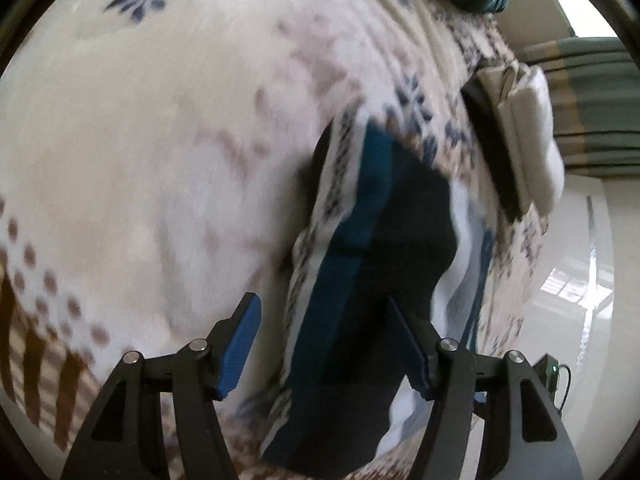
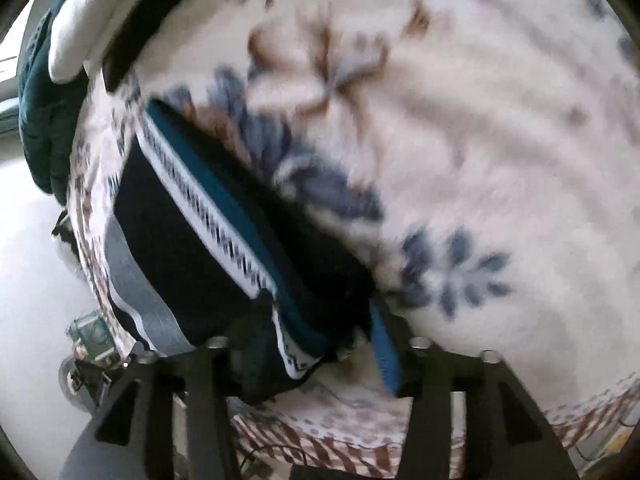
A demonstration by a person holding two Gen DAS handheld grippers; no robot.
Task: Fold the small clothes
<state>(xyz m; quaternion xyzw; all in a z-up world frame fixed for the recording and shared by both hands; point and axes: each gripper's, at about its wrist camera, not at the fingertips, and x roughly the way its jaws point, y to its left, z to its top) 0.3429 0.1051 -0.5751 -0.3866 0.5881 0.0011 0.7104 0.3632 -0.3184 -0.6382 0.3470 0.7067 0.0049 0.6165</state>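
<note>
A small dark navy garment [image 1: 384,240] with a teal band and a white patterned waistband lies on the white flowered blanket [image 1: 160,140]. My left gripper [image 1: 324,344] is open; its blue fingers [image 1: 240,344] stand wide apart with the garment's near end between them. In the right wrist view the same garment [image 2: 192,248] lies folded along the blanket's left edge. My right gripper [image 2: 312,356] has its jaws open around the garment's near corner; the right blue finger [image 2: 386,356] shows, the left one is hidden under the cloth. Both views are motion-blurred.
A folded stack of white and dark clothes [image 1: 520,132] sits farther along the blanket edge, also in the right wrist view [image 2: 92,12]. A dark teal cushion [image 2: 44,120] lies beyond. The pale floor [image 1: 580,260] drops off beside the blanket edge, with a small device [image 2: 92,344] on it.
</note>
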